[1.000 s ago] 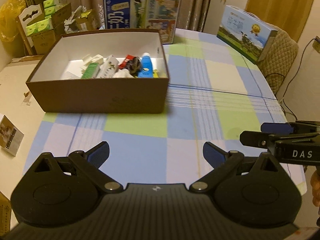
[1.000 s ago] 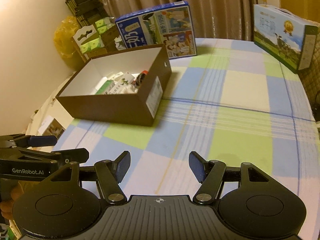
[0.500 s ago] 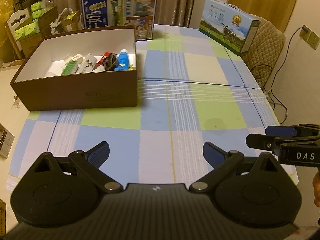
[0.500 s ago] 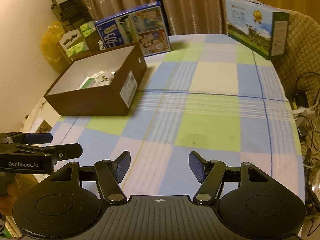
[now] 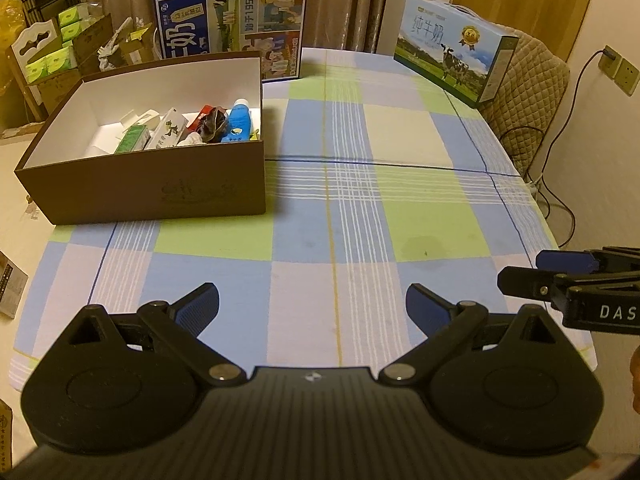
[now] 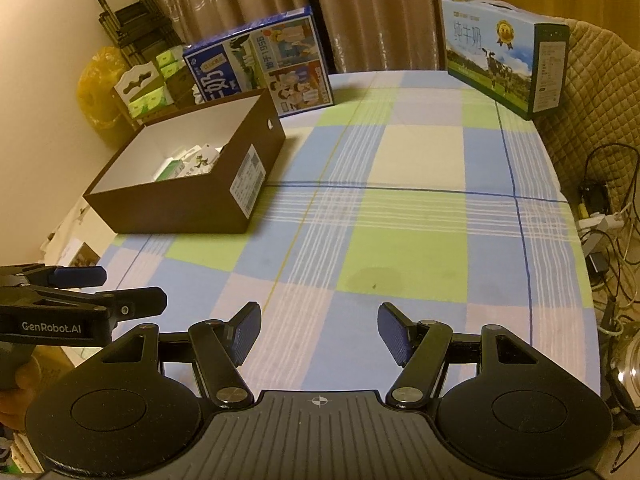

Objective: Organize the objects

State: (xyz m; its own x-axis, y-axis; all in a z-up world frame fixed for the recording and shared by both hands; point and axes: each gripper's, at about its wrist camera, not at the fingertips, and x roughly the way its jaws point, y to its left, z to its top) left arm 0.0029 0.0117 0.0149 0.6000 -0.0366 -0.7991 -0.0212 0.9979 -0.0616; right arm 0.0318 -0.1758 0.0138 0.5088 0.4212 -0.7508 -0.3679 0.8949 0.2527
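While the left wrist view is considered first, the left gripper is seen held above the near edge of the checked tablecloth, with its blue pads spread wide and nothing between them. At about 10 o'clock the brown box is placed on the cloth, its long axis running left to right across the view. Inside it, near the right wall, a blue bottle is laid with its white cap pointing away toward 12 o'clock, beside a dark crumpled item and small green and white cartons. A blue milk carton is stood just behind the box, and a second milk carton is placed at 1 o'clock. The right gripper is visible at 3 o'clock, seen from the side.

In the right wrist view, the right gripper is also held wide open and empty over the near cloth. The brown box is found at 10 o'clock, with its long axis now running obliquely from 7 toward 1 o'clock and a white label on its end wall. The left gripper is seen at 9 o'clock, held by a hand.
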